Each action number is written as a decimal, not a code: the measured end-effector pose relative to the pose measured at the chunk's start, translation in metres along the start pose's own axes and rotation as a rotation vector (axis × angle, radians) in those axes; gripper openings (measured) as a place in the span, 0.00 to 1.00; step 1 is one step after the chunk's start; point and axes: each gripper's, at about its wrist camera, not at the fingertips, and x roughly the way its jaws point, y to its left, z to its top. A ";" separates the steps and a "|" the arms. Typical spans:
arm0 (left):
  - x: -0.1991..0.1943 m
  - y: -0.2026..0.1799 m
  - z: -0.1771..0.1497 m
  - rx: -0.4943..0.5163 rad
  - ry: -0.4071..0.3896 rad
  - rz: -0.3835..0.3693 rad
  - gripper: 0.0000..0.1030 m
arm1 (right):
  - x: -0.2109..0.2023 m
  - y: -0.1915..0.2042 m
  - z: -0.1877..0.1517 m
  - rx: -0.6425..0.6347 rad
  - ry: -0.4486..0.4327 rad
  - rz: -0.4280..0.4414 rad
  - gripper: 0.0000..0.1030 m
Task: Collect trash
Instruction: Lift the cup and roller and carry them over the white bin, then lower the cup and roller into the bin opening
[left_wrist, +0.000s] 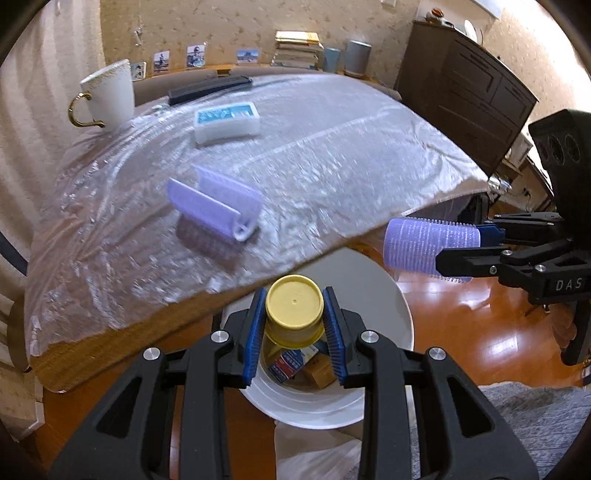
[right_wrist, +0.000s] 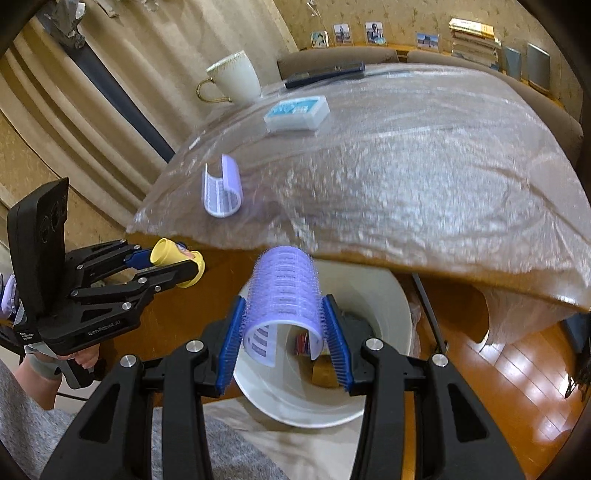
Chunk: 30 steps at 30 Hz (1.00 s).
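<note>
My left gripper (left_wrist: 294, 306) is shut on a small yellow-capped container (left_wrist: 293, 308), held above a white waste bin (left_wrist: 332, 406) on the floor by the table edge. My right gripper (right_wrist: 284, 301) is shut on a purple hair roller (right_wrist: 282, 284) over the same bin (right_wrist: 388, 332), which holds several packets and a brown box. Each gripper shows in the other's view: the right one (left_wrist: 458, 245) with the roller (left_wrist: 424, 243), the left one (right_wrist: 173, 264) with the yellow container (right_wrist: 166, 253). A purple roller clip (left_wrist: 218, 206) (right_wrist: 221, 192) lies on the table.
The table (left_wrist: 351, 158) is covered in clear plastic film. On it stand a white cup with a gold handle (left_wrist: 109, 96), a blue-and-white box (left_wrist: 227, 122) and a black flat object (left_wrist: 210, 88). A dark cabinet (left_wrist: 469, 99) stands at the right; a grey rug (left_wrist: 535, 424) lies nearby.
</note>
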 end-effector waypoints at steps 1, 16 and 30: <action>0.002 -0.002 -0.002 0.004 0.005 0.002 0.32 | 0.002 -0.001 -0.003 0.003 0.007 -0.001 0.41; 0.039 -0.013 -0.024 0.015 0.089 0.019 0.32 | 0.027 -0.005 -0.019 -0.015 0.075 -0.029 0.41; 0.065 -0.013 -0.033 0.032 0.138 0.055 0.32 | 0.052 -0.005 -0.024 -0.050 0.125 -0.039 0.41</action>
